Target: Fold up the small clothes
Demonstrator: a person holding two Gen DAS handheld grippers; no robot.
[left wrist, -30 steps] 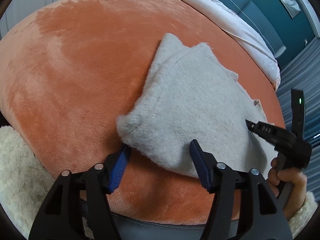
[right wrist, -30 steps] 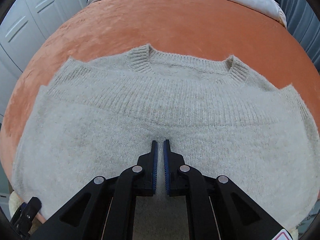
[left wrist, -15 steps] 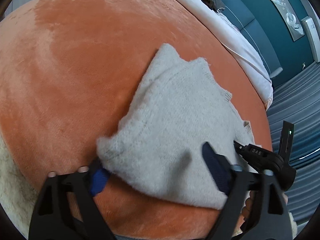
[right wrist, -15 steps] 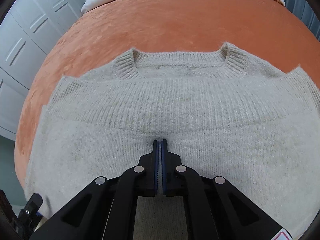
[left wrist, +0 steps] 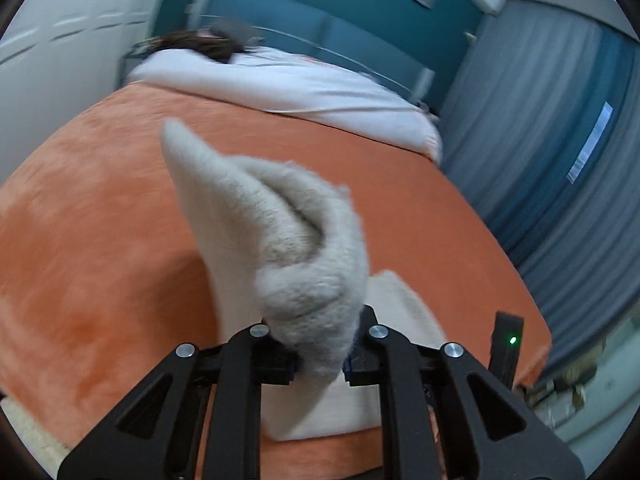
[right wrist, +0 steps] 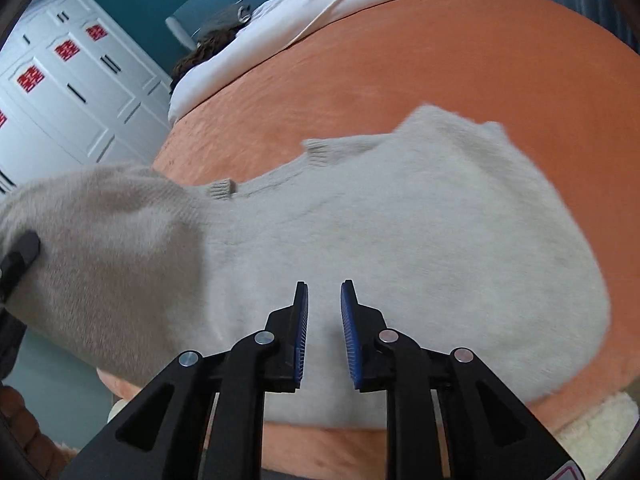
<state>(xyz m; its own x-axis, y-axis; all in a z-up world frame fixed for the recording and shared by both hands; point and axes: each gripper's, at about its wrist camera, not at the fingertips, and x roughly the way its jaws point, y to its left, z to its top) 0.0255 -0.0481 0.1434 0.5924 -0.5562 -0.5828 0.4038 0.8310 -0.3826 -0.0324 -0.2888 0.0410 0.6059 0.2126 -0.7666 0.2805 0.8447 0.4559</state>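
Step in hand, by my judgement: folding the left side of the sweater (right wrist: 400, 240) over its middle. To do it well, I should carry the lifted side across in one low arc, keep the edge taut so the knit does not bunch, and lay it square to the neckline before I let go. My right claw should pin the middle as the crease line; otherwise the whole garment is likely to drag across the plush.

Location: the sweater lies on the orange blanket (right wrist: 440, 80) near the bed's front edge, neckline away from me. Its right part lies flat. Its left side is raised off the blanket.

Left claw (left wrist: 320, 360): clamped on a thick bunch of the sweater's (left wrist: 304, 248) left side, which stands up in a cone between the fingers.

Right claw (right wrist: 324, 332): narrowly parted, holding nothing. It is poised over the sweater's lower middle; whether the fingertips touch the knit, I cannot tell.

Note: both views are motion-blurred. A white duvet (left wrist: 300, 84) lies well beyond the work.
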